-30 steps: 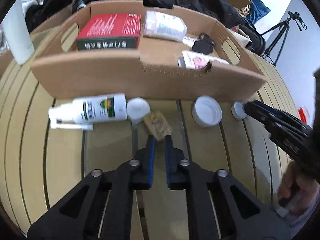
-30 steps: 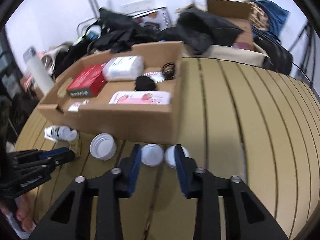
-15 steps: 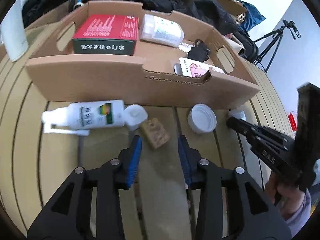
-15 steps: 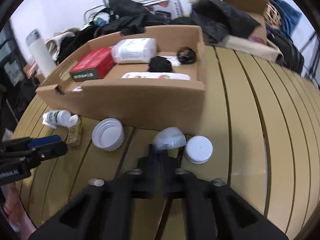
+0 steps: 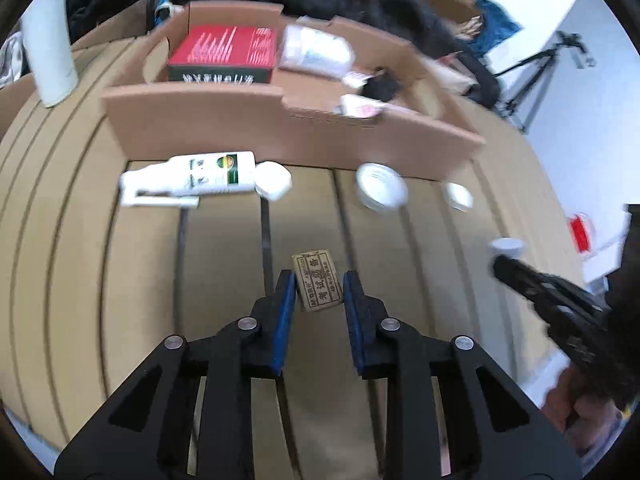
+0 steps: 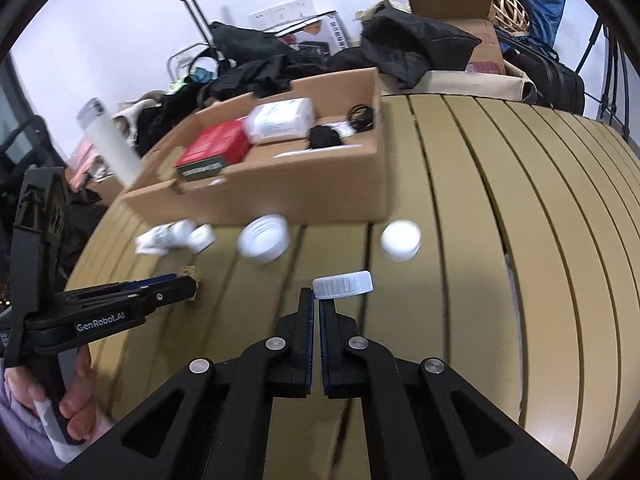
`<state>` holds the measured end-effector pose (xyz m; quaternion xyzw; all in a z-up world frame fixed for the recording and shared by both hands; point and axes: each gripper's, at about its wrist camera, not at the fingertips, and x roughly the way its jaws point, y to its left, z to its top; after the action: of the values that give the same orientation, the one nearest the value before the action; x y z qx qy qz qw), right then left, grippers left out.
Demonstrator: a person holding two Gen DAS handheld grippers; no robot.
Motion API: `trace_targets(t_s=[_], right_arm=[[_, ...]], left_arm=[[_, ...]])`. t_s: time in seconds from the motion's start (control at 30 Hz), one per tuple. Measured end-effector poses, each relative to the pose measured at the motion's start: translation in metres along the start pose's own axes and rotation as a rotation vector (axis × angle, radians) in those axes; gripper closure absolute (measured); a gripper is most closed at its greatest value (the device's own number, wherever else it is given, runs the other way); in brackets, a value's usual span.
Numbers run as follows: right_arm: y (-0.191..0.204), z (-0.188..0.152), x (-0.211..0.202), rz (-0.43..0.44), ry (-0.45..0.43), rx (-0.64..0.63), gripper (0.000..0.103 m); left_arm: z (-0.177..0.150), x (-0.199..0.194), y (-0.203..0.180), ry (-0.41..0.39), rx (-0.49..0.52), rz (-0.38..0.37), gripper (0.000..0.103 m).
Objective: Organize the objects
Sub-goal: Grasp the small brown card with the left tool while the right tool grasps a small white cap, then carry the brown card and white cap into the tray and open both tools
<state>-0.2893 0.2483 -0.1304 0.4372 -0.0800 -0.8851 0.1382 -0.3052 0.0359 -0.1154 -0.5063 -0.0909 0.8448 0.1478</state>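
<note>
The left claw [image 6: 188, 294] carried the white words "GenRobot.AI" on its black side. A small tan packet [image 5: 317, 281] between its fingers bore dark Chinese characters, too small to read surely. The red box [image 5: 224, 54] had white print, too blurred to read.

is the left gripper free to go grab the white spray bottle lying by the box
Probably not yet: the left gripper has the small brown packet between its closing jaws. The path itself looks free, since the white spray bottle lies uncovered on the table ahead, beside the cardboard box.
</note>
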Motion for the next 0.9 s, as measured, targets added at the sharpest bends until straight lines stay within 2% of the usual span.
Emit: trace_targets(t_s=[0.1,0.17,0.27,0.33,0.47,0.57,0.63,0.73,0.8,0.9], right_arm=[[0.021,-0.018,-0.026,0.031,0.003,-0.036,0.1],[0.034,-0.028,-0.044,0.066,0.0,-0.048,0.1],[0.046,-0.036,-0.066,0.093,-0.027,-0.051,0.1],[0.052,-0.033,-0.073,0.095,-0.042,-0.069,0.1],[0.068,-0.005,-0.078,0.061,-0.078,-0.153,0.1],[0.081,0.031,-0.065,0.076,-0.083,-0.218,0.1],[0.089,0.061,-0.044,0.116,-0.066,-0.242,0.1],[0.103,0.104,0.01,0.163,0.02,-0.252,0.1],[0.111,0.127,0.058,0.19,0.108,-0.24,0.1],[0.121,0.142,0.115,0.131,0.191,-0.274,0.1]], left_arm=[[-0.018,-0.05,-0.007,-0.045,0.029,-0.018,0.082],[-0.027,-0.078,-0.005,-0.072,0.013,-0.04,0.082],[-0.03,-0.103,0.0,-0.114,0.003,-0.039,0.082],[-0.02,-0.109,0.004,-0.135,0.005,-0.039,0.082],[0.022,-0.126,0.014,-0.187,0.03,-0.028,0.082],[0.062,-0.116,0.026,-0.174,0.039,-0.036,0.082],[0.094,-0.094,0.039,-0.139,0.028,-0.021,0.082],[0.134,-0.044,0.058,-0.076,0.041,-0.017,0.082],[0.148,-0.011,0.071,-0.046,0.044,0.056,0.082],[0.156,0.022,0.089,0.031,0.042,0.051,0.081]])
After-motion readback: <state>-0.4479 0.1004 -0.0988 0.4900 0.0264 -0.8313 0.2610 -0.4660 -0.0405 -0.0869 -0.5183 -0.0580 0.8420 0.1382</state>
